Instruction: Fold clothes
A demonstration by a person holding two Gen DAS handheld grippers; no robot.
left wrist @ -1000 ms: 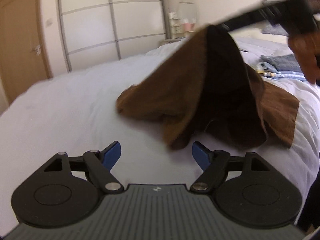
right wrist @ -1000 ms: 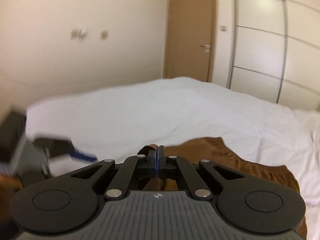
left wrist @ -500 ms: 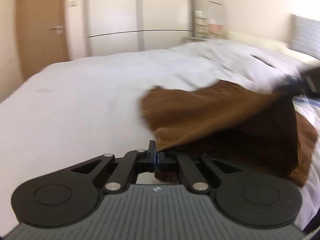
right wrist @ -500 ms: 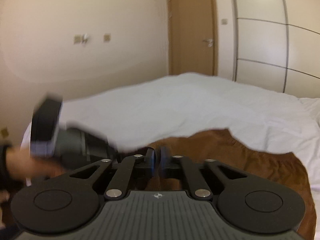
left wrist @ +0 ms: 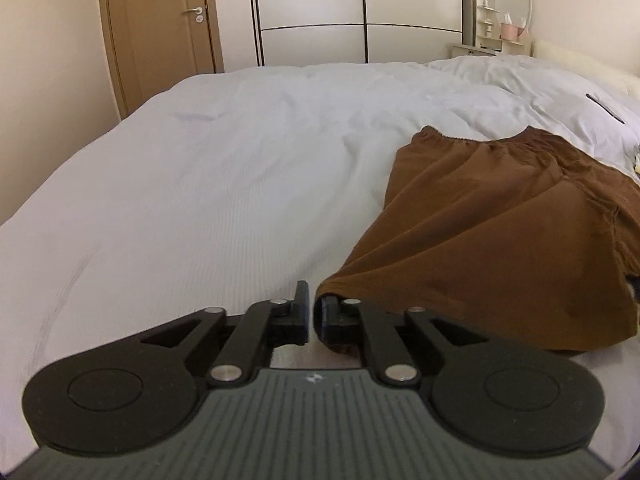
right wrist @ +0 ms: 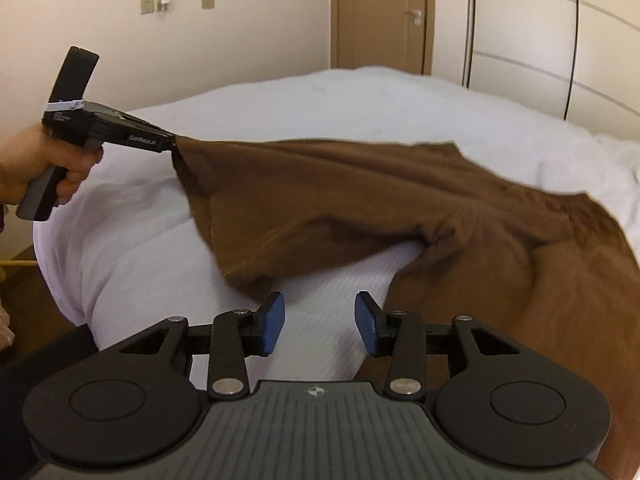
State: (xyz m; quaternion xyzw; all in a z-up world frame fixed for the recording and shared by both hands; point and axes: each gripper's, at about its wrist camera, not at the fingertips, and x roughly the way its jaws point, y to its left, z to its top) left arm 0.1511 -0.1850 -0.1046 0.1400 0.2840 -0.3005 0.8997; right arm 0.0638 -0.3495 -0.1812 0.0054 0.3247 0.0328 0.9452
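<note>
Brown shorts [left wrist: 500, 232] lie on the white bed [left wrist: 200, 180], waistband away from me. In the left wrist view my left gripper [left wrist: 312, 312] has a hem corner of the shorts between its nearly closed jaws, which are opening. From the right wrist view that left gripper [right wrist: 172, 146], held by a hand [right wrist: 36, 164], keeps the shorts [right wrist: 360, 192] stretched taut and lifted off the sheet. My right gripper [right wrist: 320, 320] stands open low over bare sheet, between the two legs of the shorts, with nothing between its blue pads [right wrist: 274, 322].
The bed's near edge drops to a wooden floor [right wrist: 24, 276] at the left. A door [left wrist: 160, 28] and a white sliding wardrobe [left wrist: 360, 12] stand beyond the bed. A dresser with a round mirror [left wrist: 512, 0] is at the far right. A dark thin object [left wrist: 604, 108] lies on the bedding.
My left gripper closed on a hem corner and pulled it leftward. My right gripper let go of the shorts, opened and sank toward the sheet. The raised shorts now lie spread wider.
</note>
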